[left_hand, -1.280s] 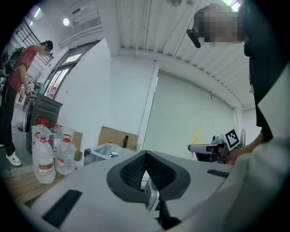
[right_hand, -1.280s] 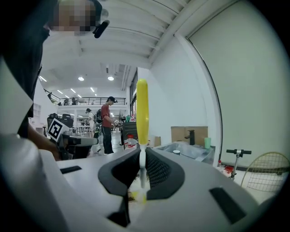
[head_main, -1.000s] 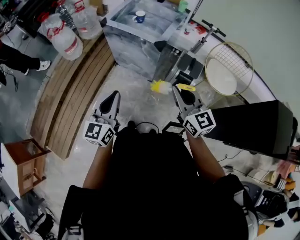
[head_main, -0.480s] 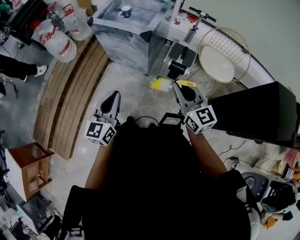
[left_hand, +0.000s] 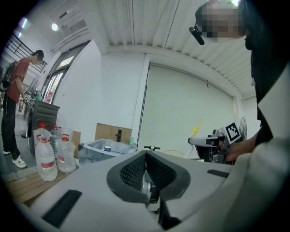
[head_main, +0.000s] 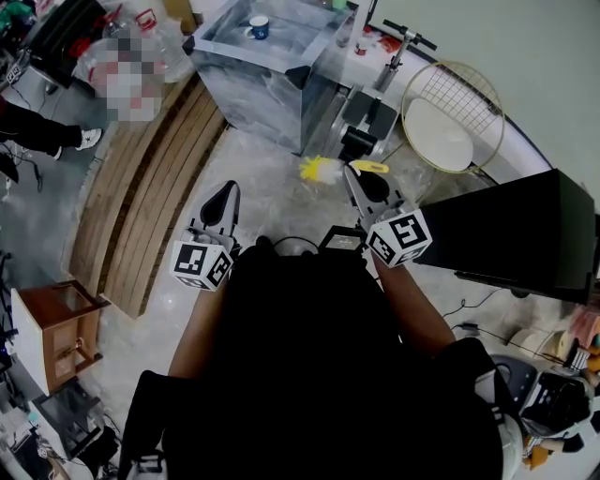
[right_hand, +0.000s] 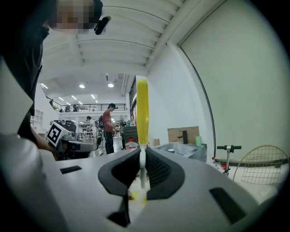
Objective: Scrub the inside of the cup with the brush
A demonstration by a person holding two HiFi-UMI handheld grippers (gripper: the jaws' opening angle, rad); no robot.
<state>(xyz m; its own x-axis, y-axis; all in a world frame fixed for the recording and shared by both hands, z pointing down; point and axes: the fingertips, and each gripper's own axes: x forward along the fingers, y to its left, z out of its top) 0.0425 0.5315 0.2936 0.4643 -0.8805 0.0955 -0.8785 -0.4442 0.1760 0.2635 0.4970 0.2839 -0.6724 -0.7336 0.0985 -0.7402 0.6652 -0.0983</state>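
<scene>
The big gray sink stands far ahead of the person, at the top of the head view, and the cup sits down inside it. From both claws the cup lies forward and a bit to the left, well apart from them, so both hands have to go forward to the sink before any scrubbing can start. The left gripper is shut tight with nothing in it, and its two dark pads touch each other. It looks a little nearer to the cup than the other claw, so I think it is the one to hold the cup steady. The right gripper is closed on the brush, and it pinches the thin white neck just below the yellow handle. The brush lies crossways to the claw. In the head view the fluffy yellow and white end sticks out to the left, toward the cup's side, and the handle sticks out to the right. The brush will have to turn so that the fluffy end points down into the cup. The cup is small, blue outside and white inside. It stands upright with its mouth open to the top.
</scene>
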